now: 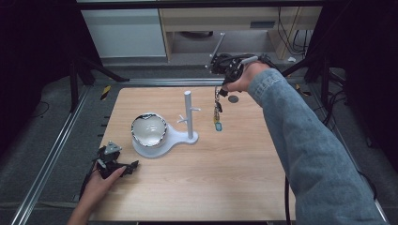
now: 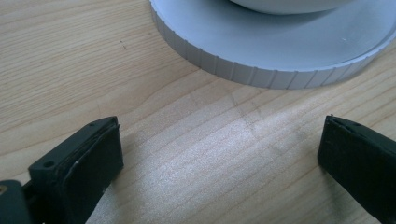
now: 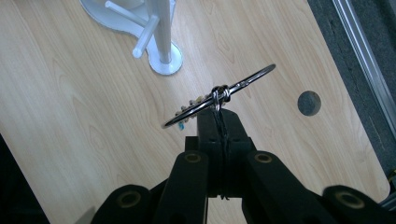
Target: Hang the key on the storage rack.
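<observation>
The left gripper (image 1: 123, 165) is resting low on the near table (image 1: 187, 187) edge, its jaws wide apart and holding nothing. Farther off, the right gripper (image 1: 218, 92) is lifted high, pinching a cord tight. A metal ring of keys (image 3: 219, 95) is dangling above the far side, near the white stand (image 1: 188, 115).

Bowl (image 1: 149, 130) on stand base (image 1: 176, 139), left of upright post (image 1: 188, 115). Keyring (image 1: 218, 108) right of post, hanging above table (image 1: 197, 187). Table hole (image 1: 233, 99) right of keyring.
</observation>
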### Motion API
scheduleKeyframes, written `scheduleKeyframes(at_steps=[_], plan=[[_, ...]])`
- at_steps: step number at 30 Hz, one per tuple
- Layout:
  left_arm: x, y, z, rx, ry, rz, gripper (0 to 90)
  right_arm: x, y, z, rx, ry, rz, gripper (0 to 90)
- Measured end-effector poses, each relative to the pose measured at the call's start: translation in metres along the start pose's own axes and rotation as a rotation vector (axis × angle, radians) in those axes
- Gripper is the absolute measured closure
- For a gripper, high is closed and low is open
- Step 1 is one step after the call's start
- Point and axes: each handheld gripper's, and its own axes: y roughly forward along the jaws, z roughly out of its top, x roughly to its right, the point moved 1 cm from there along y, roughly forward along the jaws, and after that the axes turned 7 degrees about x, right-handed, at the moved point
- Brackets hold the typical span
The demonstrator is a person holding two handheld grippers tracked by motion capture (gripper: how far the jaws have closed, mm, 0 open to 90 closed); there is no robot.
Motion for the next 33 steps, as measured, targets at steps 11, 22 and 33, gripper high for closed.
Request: scheduleKeyframes(at_steps=[11, 22, 33], plan=[[0.000, 0.000, 0.000, 0.000, -0.001, 0.000, 0.0, -0.006, 0.004, 0.018, -0.011, -0.027, 0.009, 89.4], [0.000, 0.000, 0.000, 0.000, 0.000, 0.000, 0.0, -0.012, 0.012, 0.025, -0.021, -0.040, 0.024, 89.3], [0.000, 0.000, 0.000, 0.000, 0.000, 0.000, 0.0, -0.017, 0.022, 0.030, -0.032, -0.053, 0.039, 89.3]])
